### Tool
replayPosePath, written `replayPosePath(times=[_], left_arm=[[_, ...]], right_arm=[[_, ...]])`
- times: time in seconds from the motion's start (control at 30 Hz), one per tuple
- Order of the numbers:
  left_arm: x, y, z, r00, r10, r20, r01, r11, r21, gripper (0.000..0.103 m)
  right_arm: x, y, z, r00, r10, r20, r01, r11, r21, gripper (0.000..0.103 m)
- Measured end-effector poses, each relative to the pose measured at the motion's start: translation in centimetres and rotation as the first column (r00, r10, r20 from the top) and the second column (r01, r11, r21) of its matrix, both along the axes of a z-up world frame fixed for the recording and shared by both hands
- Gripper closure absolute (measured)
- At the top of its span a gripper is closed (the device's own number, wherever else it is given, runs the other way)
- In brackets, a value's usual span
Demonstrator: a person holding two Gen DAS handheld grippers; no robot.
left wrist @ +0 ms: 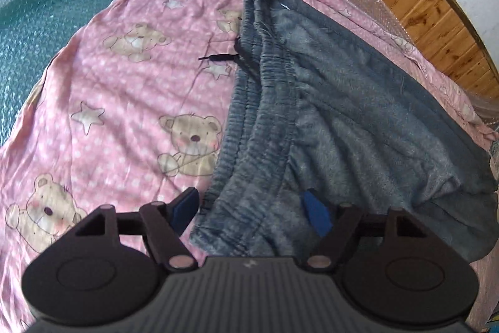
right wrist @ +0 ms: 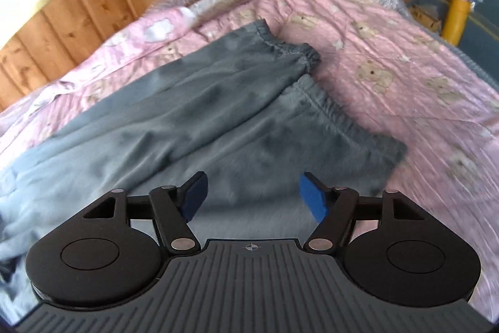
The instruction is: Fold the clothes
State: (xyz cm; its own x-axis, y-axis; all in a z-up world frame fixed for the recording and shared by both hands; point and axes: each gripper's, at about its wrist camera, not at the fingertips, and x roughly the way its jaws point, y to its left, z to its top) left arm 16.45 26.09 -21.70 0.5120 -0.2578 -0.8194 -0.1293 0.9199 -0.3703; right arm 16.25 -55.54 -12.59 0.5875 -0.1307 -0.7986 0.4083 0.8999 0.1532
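Observation:
Grey fleece trousers (left wrist: 343,114) lie spread on a pink teddy-bear sheet (left wrist: 109,102). In the left wrist view the elastic waistband (left wrist: 259,77) runs down the middle, with a black drawstring (left wrist: 221,56) poking out onto the sheet. My left gripper (left wrist: 251,209) is open, straddling the waistband's near corner, one blue pad over the sheet, the other over the fleece. In the right wrist view the two trouser legs (right wrist: 187,114) stretch away to their gathered cuffs (right wrist: 312,55). My right gripper (right wrist: 252,195) is open just above the nearer leg, nothing pinched.
The pink sheet (right wrist: 405,58) covers a bed wrapped in bubble wrap (left wrist: 37,21). A wooden panelled wall (left wrist: 436,5) borders the far side (right wrist: 78,5). Shelves and a yellow roll (right wrist: 457,17) stand beyond the bed's far right corner.

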Motion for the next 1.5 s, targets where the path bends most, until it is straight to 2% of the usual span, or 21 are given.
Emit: replayPosePath(times=[0.2, 0.23, 0.27, 0.33, 0.47, 0.57, 0.63, 0.7, 0.77, 0.9, 1.0, 1.03, 1.07, 1.1, 1.17, 1.2, 1.23, 1.33, 1.4, 1.5], left_arm=[[-2.5, 1.8, -0.9, 0.993, -0.039, 0.114, 0.053, 0.991, -0.120, 0.028], [-2.6, 2.0, -1.0, 0.990, -0.050, 0.131, 0.068, 0.987, -0.143, 0.031], [-2.7, 2.2, -0.9, 0.987, -0.061, 0.146, 0.085, 0.983, -0.162, 0.045], [-2.9, 2.5, -0.7, 0.981, -0.089, 0.173, 0.122, 0.974, -0.190, 0.052], [-3.2, 2.9, -0.2, 0.964, -0.140, 0.228, 0.195, 0.951, -0.241, 0.048], [-3.1, 2.7, -0.1, 0.953, -0.184, 0.240, 0.233, 0.953, -0.194, 0.046], [-3.3, 2.8, 0.7, 0.941, -0.195, 0.277, 0.250, 0.951, -0.182, 0.046], [-3.6, 2.4, 1.6, 0.921, -0.228, 0.317, 0.288, 0.945, -0.157, 0.038], [-3.5, 1.6, 1.8, 0.905, -0.288, 0.313, 0.346, 0.927, -0.148, 0.029], [-2.7, 0.4, 0.5, 0.900, -0.353, 0.256, 0.398, 0.905, -0.151, 0.029], [-2.0, 0.2, -0.7, 0.905, -0.360, 0.227, 0.399, 0.903, -0.158, 0.031], [-1.7, 0.0, -0.8, 0.908, -0.363, 0.211, 0.398, 0.903, -0.161, 0.056], [-1.3, -0.2, -0.5, 0.911, -0.368, 0.186, 0.399, 0.901, -0.168, 0.091], [-1.2, 0.2, 0.7, 0.919, -0.340, 0.199, 0.378, 0.905, -0.196, 0.093], [-1.8, 2.8, 5.6, 0.932, -0.187, 0.310, 0.285, 0.907, -0.310, 0.093], [-2.1, 4.1, 8.0, 0.929, -0.105, 0.356, 0.243, 0.897, -0.369, 0.093], [-2.0, 5.3, 8.9, 0.935, -0.047, 0.351, 0.198, 0.891, -0.408, 0.093], [-0.5, 8.5, 6.1, 0.988, 0.007, 0.153, 0.059, 0.904, -0.423, 0.093], [-0.5, 9.0, 4.0, 0.998, 0.008, 0.058, 0.017, 0.911, -0.413, 0.093], [-1.1, 8.0, 2.5, 1.000, -0.014, 0.008, 0.016, 0.922, -0.386, 0.093]], right_arm=[[-6.0, 2.8, 1.8, 0.997, -0.076, -0.020, 0.076, 0.997, 0.012, 0.027], [-7.1, 3.2, 1.9, 0.996, -0.089, -0.021, 0.089, 0.996, 0.012, 0.027], [-8.0, 3.6, 2.0, 0.995, -0.093, -0.027, 0.094, 0.996, 0.011, 0.027], [-9.6, 4.4, 2.1, 0.994, -0.101, -0.039, 0.101, 0.995, 0.005, 0.027], [-11.9, 6.0, 2.1, 0.994, -0.103, -0.043, 0.103, 0.995, 0.006, 0.027], [-12.5, 7.6, 1.8, 0.995, -0.091, -0.048, 0.092, 0.996, 0.021, 0.027], [-12.5, 8.9, 1.7, 0.996, -0.068, -0.051, 0.070, 0.997, 0.023, 0.027], [-12.5, 10.0, 1.4, 0.997, -0.054, -0.048, 0.055, 0.998, 0.032, 0.026], [-12.5, 11.1, 1.1, 0.998, -0.045, -0.045, 0.047, 0.998, 0.045, 0.026], [-13.0, 12.6, 0.4, 0.998, -0.033, -0.054, 0.036, 0.997, 0.061, 0.025], [-13.5, 13.1, 0.1, 0.998, -0.029, -0.064, 0.033, 0.998, 0.061, 0.025], [-13.7, 13.1, 0.0, 0.997, -0.029, -0.068, 0.034, 0.997, 0.063, 0.025], [-13.8, 13.0, -0.1, 0.997, -0.030, -0.071, 0.035, 0.997, 0.064, 0.025], [-13.9, 12.9, -0.1, 0.997, -0.031, -0.072, 0.036, 0.997, 0.063, 0.025], [-14.0, 12.2, 0.1, 0.997, -0.034, -0.069, 0.038, 0.998, 0.047, 0.026], [-14.0, 11.6, 0.3, 0.997, -0.045, -0.062, 0.047, 0.998, 0.032, 0.026], [-14.0, 11.0, 0.5, 0.997, -0.058, -0.056, 0.060, 0.998, 0.021, 0.026], [-13.8, 8.4, 0.2, 0.993, -0.112, -0.036, 0.114, 0.992, 0.055, 0.026], [-13.4, 6.6, -0.4, 0.990, -0.142, -0.023, 0.144, 0.985, 0.091, 0.026], [-12.7, 3.5, -1.6, 0.977, -0.212, 0.004, 0.208, 0.964, 0.164, 0.025]])
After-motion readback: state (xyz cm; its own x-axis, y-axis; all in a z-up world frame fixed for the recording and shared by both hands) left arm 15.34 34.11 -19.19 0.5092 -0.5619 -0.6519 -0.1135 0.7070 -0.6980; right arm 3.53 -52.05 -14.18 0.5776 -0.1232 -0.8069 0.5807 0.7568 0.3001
